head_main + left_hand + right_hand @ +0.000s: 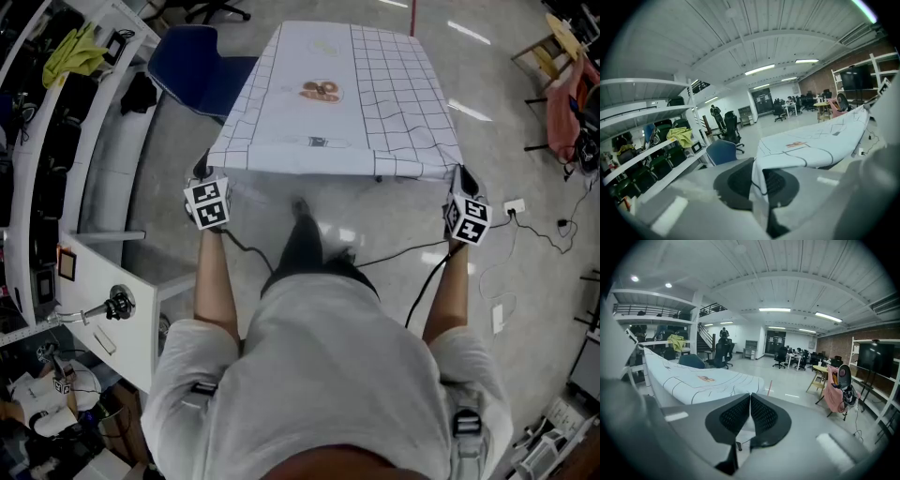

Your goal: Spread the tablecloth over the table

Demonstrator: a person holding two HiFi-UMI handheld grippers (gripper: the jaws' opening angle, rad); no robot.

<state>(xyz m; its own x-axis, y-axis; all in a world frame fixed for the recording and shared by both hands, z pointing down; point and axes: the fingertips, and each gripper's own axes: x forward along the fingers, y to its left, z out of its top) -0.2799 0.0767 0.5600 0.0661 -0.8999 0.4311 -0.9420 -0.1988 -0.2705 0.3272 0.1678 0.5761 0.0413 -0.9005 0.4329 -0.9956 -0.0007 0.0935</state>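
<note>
With the left gripper [201, 171] and right gripper [460, 175] jaws each pinching a near corner of the cloth [319, 103], we hold the edge between them taut so it settles evenly.

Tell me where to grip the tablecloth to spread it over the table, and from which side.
Grip the tablecloth at its two near corners, coming from its near short end. The hem hangs free there, thin enough to pinch, and pulling both corners should draw the grid flat. The left tongs and right tongs are shut on those corners.
</note>
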